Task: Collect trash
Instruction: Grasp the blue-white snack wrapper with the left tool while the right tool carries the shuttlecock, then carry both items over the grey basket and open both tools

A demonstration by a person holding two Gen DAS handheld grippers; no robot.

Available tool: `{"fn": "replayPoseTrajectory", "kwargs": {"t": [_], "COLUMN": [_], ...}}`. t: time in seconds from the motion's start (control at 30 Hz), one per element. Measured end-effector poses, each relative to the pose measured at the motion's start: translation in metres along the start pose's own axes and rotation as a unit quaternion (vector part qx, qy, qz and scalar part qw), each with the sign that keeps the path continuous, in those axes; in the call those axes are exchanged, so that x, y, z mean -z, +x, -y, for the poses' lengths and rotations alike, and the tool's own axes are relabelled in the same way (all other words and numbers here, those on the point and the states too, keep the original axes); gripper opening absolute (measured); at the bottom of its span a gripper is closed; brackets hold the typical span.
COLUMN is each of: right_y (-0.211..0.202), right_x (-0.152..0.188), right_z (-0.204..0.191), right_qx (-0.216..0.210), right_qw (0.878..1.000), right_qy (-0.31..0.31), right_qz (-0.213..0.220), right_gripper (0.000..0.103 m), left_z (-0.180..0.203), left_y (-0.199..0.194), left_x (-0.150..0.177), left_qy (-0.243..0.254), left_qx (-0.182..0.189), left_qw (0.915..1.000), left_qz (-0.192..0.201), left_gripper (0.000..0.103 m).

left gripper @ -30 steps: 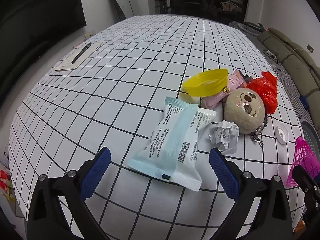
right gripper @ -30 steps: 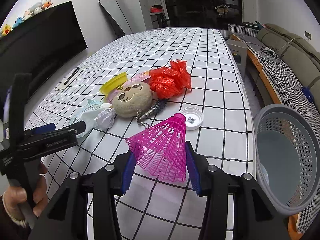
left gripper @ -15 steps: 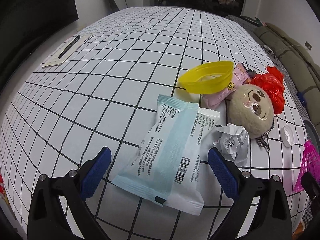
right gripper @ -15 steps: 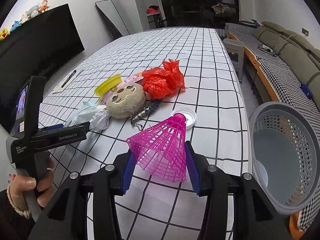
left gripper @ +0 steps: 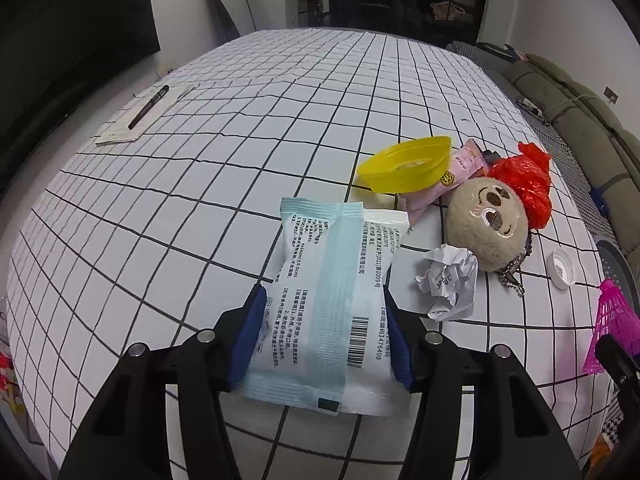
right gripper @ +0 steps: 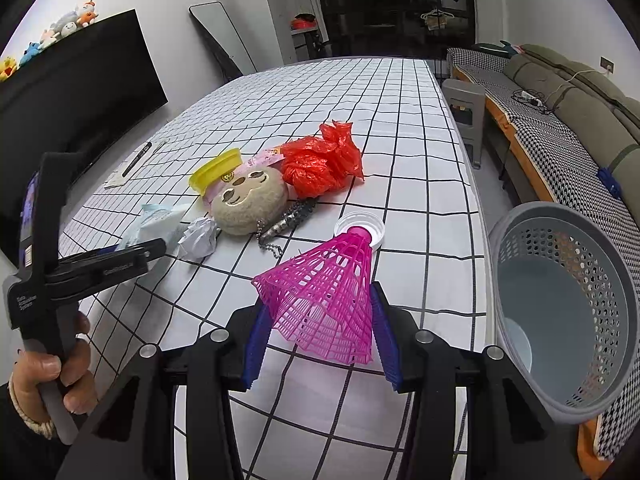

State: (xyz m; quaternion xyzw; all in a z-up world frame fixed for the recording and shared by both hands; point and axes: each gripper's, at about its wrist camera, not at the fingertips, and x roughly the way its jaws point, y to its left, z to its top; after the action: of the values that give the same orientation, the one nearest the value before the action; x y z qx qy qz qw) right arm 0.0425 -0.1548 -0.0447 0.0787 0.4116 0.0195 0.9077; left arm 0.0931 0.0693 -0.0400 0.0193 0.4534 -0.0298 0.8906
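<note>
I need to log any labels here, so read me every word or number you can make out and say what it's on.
"476400": beside the barcode on the pale blue and white packet in the left gripper.
Chinese print on that packet: too small to read.
White lettering on the left gripper's body: blurred.
Crumpled paper, bottle cap: unreadable.

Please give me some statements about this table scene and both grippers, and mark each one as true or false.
1. The left gripper has a pale blue and white plastic packet between its fingers. True; the jaws have just been closing on it.
2. The right gripper holds a crumpled white paper ball. False; it holds a pink plastic mesh shuttlecock.
3. The grey perforated plastic basket stands on the checked tablecloth. False; it is beyond the table's edge.
4. The red crumpled plastic bag lies beside the round beige plush toy. True.
5. The black pen lies on the packet. False; it rests on a white notepad.
</note>
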Motion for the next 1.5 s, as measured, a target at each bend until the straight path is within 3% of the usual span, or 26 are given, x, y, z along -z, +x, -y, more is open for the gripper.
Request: {"fn": "replayPoseTrajectory", "kwargs": {"t": [0.2,0.33,0.53,0.77,0.9,1.03,1.27,1.5], "right_y": [-0.013,-0.027,-0.049,-0.063,-0.062,-0.059,-0.054,-0.048], "right_x": [0.003,0.007,0.016,0.032,0.043,0.051,0.058,0.058], "right_z": [0.016,0.041,0.096,0.173,0.206,0.237,0.257,0.264], "right_qx": [0.011,0.026,0.066,0.103,0.124,0.120,0.106,0.096], "right_qw": [1.000,0.999,0.996,0.988,0.985,0.982,0.982,0.983], "right_qy": [0.009,0.029,0.064,0.116,0.123,0.144,0.153,0.154], "right_qz": [0.007,0.010,0.016,0.017,0.010,0.000,-0.007,-0.016], "right_gripper": [0.045,0.045,0.045,0.045,0.045,0.045,0.045,0.045], "left_z": [0.014,0.040,0.111,0.207,0.252,0.289,0.334,0.347], "left_y": [-0.043,-0.066,-0.084,-0.076,-0.063,-0.053,-0.036,-0.025], "left_x": [0.014,0.018,0.017,0.023,0.032,0.040,0.050,0.052], "left_qy": [0.015,0.026,0.065,0.129,0.160,0.188,0.218,0.220], "left_qx": [-0.006,0.028,0.091,0.148,0.165,0.169,0.174,0.170], "left_qw": [0.9991,0.9977,0.9909,0.9792,0.9728,0.9674,0.9604,0.9605], "left_qz": [0.040,0.057,0.074,0.049,0.029,0.014,-0.005,-0.021], "left_gripper": [0.054,0.054,0.054,0.054,0.054,0.054,0.054,0.055]}}
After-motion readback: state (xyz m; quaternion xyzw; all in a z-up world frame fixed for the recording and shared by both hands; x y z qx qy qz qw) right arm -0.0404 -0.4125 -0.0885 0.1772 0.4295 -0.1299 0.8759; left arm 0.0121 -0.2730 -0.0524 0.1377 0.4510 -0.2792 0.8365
